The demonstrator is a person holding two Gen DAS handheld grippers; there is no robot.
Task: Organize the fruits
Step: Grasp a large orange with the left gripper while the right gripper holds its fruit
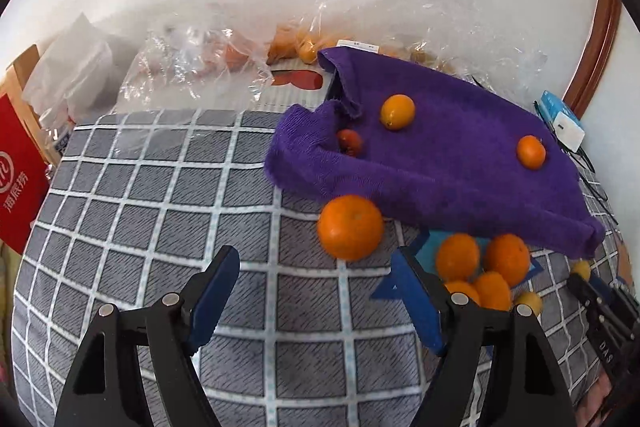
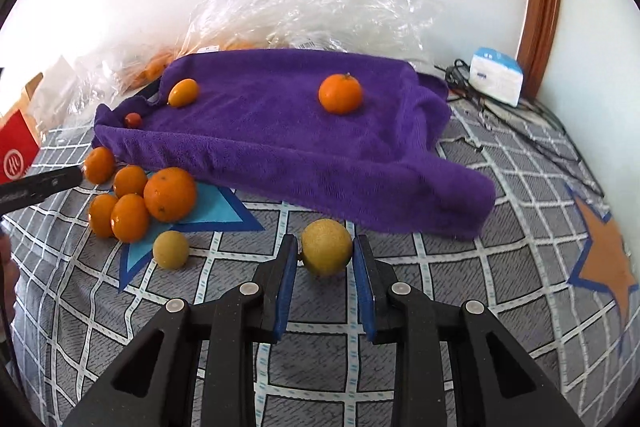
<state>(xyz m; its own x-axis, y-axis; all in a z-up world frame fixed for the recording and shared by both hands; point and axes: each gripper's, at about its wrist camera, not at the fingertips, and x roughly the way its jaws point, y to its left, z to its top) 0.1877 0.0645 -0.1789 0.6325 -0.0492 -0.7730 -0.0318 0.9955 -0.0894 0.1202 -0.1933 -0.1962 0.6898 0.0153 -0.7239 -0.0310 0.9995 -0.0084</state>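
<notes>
My left gripper (image 1: 316, 281) is open and empty, just short of a loose orange (image 1: 350, 227) at the edge of the purple towel (image 1: 460, 163). Several oranges (image 1: 480, 267) lie in a pile on a blue star patch to its right; the pile also shows in the right wrist view (image 2: 160, 195). My right gripper (image 2: 325, 253) is shut on a yellow round fruit (image 2: 326, 247). A second yellow fruit (image 2: 171, 249) lies to its left. On the towel (image 2: 300, 139) sit an orange (image 2: 341, 93), a small oval orange fruit (image 2: 183, 92) and a small red fruit (image 2: 133, 119).
The surface is a grey checked cloth (image 1: 160, 227). Clear plastic bags with more fruit (image 1: 304, 43) lie along the wall behind the towel. A red box (image 1: 20, 179) stands at the left. A white-blue box (image 2: 496, 75) and black cables (image 2: 520, 131) lie at the right.
</notes>
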